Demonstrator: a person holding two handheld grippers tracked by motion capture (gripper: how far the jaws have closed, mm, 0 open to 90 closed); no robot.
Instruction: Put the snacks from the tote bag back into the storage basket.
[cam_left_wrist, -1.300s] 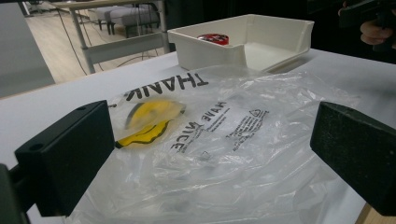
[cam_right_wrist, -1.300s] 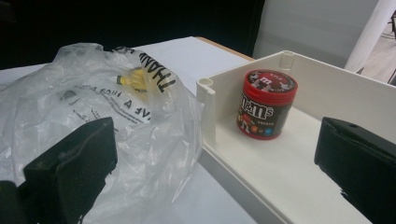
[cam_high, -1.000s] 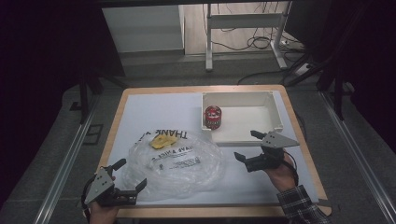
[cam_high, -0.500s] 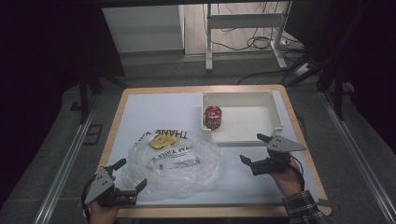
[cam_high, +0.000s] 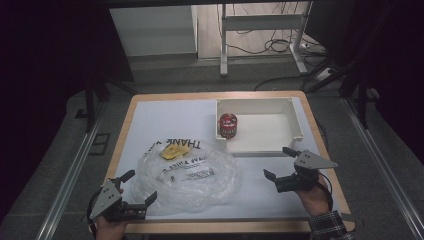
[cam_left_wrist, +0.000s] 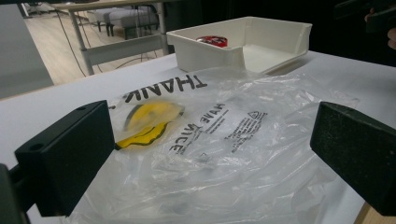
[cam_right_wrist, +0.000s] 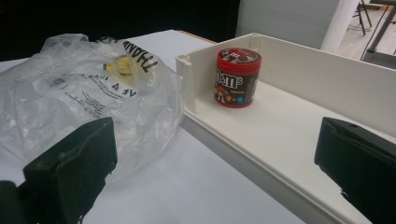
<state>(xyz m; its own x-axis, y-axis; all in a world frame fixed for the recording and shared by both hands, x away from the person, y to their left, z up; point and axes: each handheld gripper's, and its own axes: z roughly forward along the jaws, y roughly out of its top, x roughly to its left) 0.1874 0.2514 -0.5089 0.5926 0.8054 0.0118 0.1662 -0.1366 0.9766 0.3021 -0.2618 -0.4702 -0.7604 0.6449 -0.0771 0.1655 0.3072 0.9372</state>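
Note:
A clear plastic bag with black lettering and a yellow smiley print lies crumpled on the white tabletop, left of centre. A red M&M's can stands upright in the left corner of a white tray. My left gripper is open at the bag's near-left edge; its view has the bag spread beyond the parted jaws. My right gripper is open just in front of the tray, facing the can and the bag. Nothing sits between either pair of jaws.
The tray has low walls and holds nothing but the can. The table has a wooden rim, and bare white surface lies behind the bag and between bag and right gripper. Dark floor and metal frames surround the table.
My right gripper has drawn back toward the table's near edge and slightly to the right, staying open. The left gripper, bag and can have not moved.

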